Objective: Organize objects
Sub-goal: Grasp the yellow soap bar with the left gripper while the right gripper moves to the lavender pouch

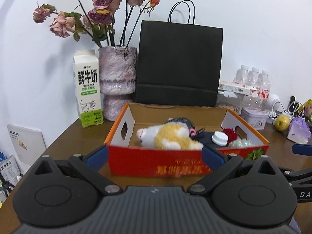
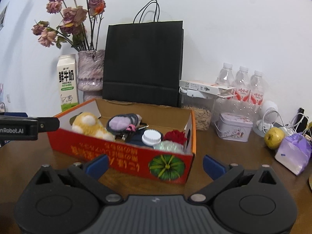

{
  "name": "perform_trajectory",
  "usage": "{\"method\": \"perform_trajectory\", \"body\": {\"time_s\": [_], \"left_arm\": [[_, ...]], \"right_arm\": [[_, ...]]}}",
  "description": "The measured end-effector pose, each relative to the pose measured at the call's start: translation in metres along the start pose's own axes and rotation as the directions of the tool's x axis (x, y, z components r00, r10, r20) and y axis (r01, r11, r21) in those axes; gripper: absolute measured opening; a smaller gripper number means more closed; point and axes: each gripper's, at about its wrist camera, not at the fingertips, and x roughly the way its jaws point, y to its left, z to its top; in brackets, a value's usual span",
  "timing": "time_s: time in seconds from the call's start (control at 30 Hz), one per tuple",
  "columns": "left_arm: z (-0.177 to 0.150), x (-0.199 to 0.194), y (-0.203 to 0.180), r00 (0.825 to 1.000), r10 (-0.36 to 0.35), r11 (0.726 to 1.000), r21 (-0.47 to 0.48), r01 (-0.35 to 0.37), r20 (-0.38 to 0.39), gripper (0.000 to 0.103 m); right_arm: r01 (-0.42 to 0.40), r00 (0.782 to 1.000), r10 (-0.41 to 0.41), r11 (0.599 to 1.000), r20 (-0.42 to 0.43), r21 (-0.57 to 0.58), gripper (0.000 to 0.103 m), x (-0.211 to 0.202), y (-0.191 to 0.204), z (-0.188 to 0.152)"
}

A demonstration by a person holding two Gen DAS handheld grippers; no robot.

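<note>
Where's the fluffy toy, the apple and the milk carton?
fluffy toy [image 1: 171,136]: left wrist view, on its yellow-and-white body.
apple [image 2: 274,137]: right wrist view, on its yellow-green skin.
milk carton [image 1: 87,89]: left wrist view, on its printed front.

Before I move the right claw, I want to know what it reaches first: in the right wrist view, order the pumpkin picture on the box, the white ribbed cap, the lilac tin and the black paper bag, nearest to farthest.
1. Pumpkin picture, on the box's near wall, just ahead.
2. White ribbed cap, inside the box.
3. Lilac tin, back right.
4. Black paper bag, against the wall.
</note>
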Motion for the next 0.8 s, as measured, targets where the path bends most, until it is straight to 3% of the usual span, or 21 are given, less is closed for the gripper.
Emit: {"method": "perform_trajectory", "body": {"time_s": [0.47,0.8], "left_arm": [[-0.043,-0.047,-0.004,0.996,-0.037,0.998,0.041,0.040,-0.085,0.103],[-0.073,-0.065,-0.004,0.980,-0.063,0.996,0.049,0.073,-0.186,0.103]], "right_arm": [[0.009,1.000,-0.009,0.999,-0.024,0.036,0.103,-0.052,0.002,-0.039],[0.020,0.998,-0.018,0.999,-0.058,0.025,0.103,-0.081,0.010,-0.070]]}}
